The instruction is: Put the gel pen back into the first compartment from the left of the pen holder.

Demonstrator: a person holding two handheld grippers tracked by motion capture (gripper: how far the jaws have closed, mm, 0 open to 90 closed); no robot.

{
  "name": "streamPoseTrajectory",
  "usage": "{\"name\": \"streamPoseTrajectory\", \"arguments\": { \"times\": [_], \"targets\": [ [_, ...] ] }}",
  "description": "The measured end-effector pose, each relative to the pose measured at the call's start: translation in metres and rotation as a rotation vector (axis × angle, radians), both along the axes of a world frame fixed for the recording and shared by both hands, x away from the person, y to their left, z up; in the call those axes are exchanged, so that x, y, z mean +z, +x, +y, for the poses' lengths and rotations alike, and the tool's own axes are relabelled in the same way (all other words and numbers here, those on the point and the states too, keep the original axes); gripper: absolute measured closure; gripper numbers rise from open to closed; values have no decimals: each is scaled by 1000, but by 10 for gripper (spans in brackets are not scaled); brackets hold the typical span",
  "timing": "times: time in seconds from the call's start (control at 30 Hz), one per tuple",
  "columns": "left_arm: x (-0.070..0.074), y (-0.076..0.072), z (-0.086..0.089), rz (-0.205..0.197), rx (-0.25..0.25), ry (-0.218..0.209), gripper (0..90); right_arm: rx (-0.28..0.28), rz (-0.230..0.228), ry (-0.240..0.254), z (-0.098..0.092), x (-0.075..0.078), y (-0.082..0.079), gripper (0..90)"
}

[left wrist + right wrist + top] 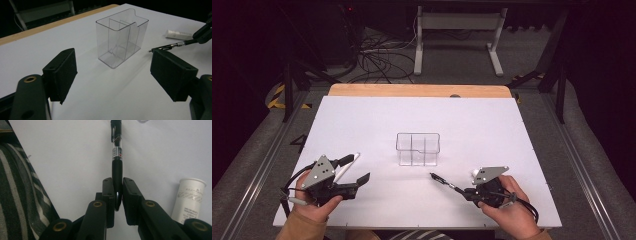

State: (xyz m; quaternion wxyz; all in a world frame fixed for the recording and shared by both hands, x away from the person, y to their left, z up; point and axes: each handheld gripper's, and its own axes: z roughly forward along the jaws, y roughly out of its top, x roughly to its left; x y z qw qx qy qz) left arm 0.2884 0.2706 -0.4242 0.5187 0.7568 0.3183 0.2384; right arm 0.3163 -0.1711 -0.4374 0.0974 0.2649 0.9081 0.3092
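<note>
A clear plastic organiser (418,148) with three compartments stands empty at the table's middle. My right gripper (464,191) sits to its front right, shut on the rear end of a black pen (443,181) whose tip points toward the organiser. In the right gripper view the pen (117,152) runs straight out from between the closed pads of the right gripper (118,192). My left gripper (357,169) rests at the front left, open, with nothing between its pads (62,75). It faces the organiser (121,37) and the pen (172,45).
A thin white stick (347,167) lies on the white table (362,120) beside the left gripper. A small white tube (475,173) lies just behind the right gripper, also seen as the tube (190,197). A striped garment (20,202) is at the table's near edge.
</note>
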Motion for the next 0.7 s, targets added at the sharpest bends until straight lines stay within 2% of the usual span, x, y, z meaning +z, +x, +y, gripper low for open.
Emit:
{"name": "streamPoseTrajectory", "arguments": {
  "times": [0.23,0.43,0.7],
  "targets": [
    [5,0,-2,-18,-26,5,223,18,-27,19,0,16,-1,818],
    [12,0,-4,-19,-69,13,217,56,-38,14,4,31,0,817],
    [23,5,-14,-13,-151,39,191,138,-57,-31,21,54,4,817]
  ]
}}
